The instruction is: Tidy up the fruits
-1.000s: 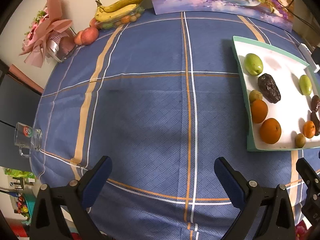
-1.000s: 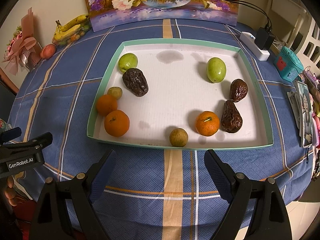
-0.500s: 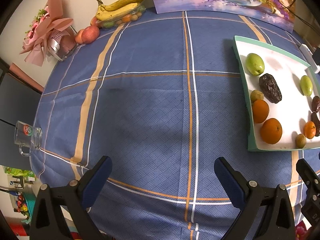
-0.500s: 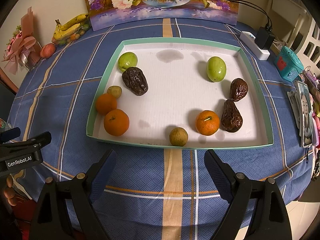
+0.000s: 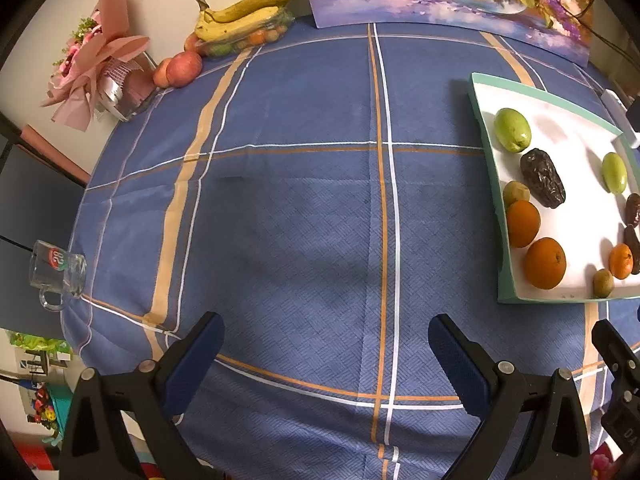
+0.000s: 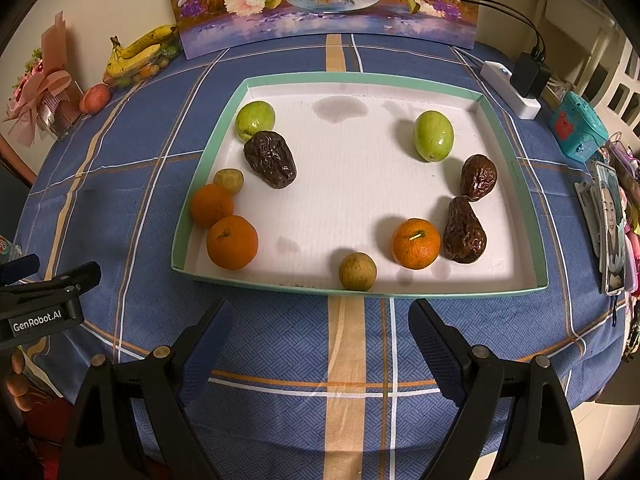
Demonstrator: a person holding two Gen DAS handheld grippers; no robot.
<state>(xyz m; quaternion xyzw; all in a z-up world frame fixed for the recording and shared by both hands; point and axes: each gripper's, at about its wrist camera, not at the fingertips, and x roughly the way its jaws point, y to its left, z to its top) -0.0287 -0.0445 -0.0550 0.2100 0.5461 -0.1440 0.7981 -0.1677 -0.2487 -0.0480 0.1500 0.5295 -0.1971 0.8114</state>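
Fruits [image 6: 232,242] lie scattered in tray [image 6: 536,240]; untouched.

Green fruits [image 6: 433,135], oranges [image 6: 232,242], wrinkled dark dates [image 6: 270,159] and small brownish fruits [image 6: 357,271] lie scattered in the white tray [image 6: 208,142].

tray [image 5: 486,128] cut off right, mug [image 5: 56,276] logo unreadable

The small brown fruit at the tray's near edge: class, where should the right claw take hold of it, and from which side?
Grip the small brown fruit across its round middle, coming from above: the tray wall blocks a level approach, while both flanks are clear for the open right claw.
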